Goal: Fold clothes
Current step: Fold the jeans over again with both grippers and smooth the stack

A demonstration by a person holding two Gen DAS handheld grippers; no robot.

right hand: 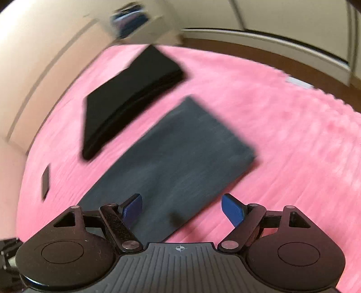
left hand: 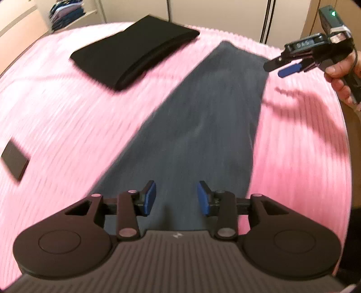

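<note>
A dark grey garment (left hand: 203,117) lies flat as a long folded strip on the pink bedspread (left hand: 67,117); it also shows in the right wrist view (right hand: 180,157). My left gripper (left hand: 177,198) is open and empty, hovering over the garment's near end. My right gripper (right hand: 182,209) is open and empty above the garment's near edge; it shows in the left wrist view (left hand: 282,67) at the upper right, above the garment's far right corner. Both views are motion-blurred.
A folded black garment (left hand: 135,47) lies on the bedspread at the far left, also in the right wrist view (right hand: 130,99). A small black flat object (left hand: 14,157) lies at the left. Shelves with stacked clothes (left hand: 67,13) stand behind.
</note>
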